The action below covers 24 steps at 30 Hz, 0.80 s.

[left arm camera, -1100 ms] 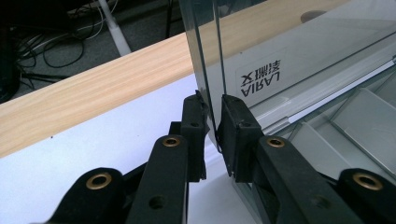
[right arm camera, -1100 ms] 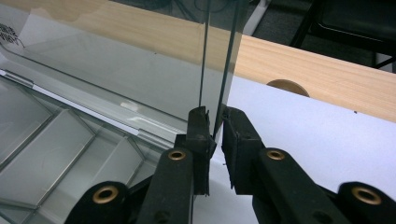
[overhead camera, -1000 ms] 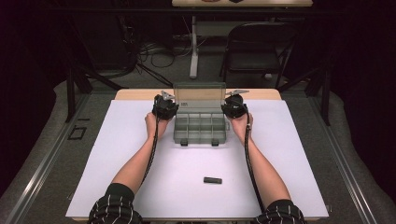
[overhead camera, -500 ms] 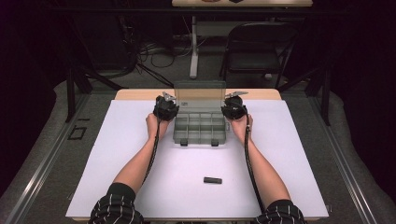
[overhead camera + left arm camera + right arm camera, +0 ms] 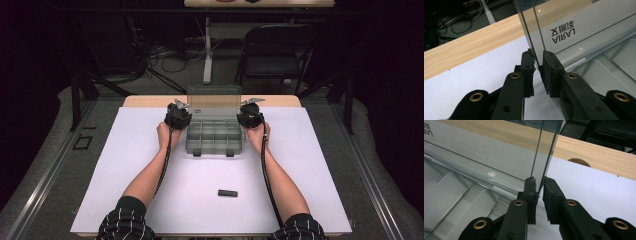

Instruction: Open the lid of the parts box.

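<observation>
Lid [image 5: 214, 101] of organizer box [image 5: 214, 137] already upright, pinched at its side edges by left gripper [image 5: 538, 72] and right gripper [image 5: 539, 195], compartments empty, black piece [image 5: 227, 193] untouched.

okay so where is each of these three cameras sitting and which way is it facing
High view: above the person's side, facing forward and down on the table; both forearms, the left gripper and right gripper flank the organizer box.
Left gripper view: rides the left gripper, looking along its jaws at the lid's side edge between them.
Right gripper view: rides the right gripper, jaws astride the lid's opposite edge.
Shared: both gripper views show the upright clear lid and the compartments.
</observation>
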Available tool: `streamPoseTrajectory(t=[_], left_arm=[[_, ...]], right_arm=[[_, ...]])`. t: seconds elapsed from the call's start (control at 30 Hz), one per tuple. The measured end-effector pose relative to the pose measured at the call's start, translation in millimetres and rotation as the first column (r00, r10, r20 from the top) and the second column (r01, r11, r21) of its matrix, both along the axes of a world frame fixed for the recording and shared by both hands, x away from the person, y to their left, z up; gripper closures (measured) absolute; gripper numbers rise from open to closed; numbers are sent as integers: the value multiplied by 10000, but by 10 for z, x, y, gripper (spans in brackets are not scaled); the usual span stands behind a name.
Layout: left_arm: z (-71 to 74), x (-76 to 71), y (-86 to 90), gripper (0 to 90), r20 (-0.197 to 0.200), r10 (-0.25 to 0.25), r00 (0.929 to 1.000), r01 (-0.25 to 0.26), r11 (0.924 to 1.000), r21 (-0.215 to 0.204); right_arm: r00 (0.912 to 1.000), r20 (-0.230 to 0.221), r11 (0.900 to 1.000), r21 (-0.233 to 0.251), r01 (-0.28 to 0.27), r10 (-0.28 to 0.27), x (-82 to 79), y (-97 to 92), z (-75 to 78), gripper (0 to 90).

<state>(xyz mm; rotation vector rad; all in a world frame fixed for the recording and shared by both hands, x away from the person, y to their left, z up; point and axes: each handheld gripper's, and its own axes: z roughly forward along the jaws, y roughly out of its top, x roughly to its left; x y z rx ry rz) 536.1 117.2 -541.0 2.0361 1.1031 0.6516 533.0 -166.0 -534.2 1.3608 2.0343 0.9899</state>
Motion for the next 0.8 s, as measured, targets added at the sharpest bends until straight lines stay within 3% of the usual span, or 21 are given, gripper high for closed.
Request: streamPoseTrajectory(t=[0.67,0.77,0.8], left_arm=[[-8,2,-19,777,169,62,9998,-66,9997,247],[-4,0,-18,752,246,156,9996,-164,9993,329],[6,-4,-16,707,274,273,9993,-284,9988,398]], right_arm=[[10000,23,10000,-26,90,-90,4,8,-11,802],[9999,37,9999,-75,116,-116,4,8,-9,785],[9999,12,9999,-50,123,-123,2,5,-6,783]])
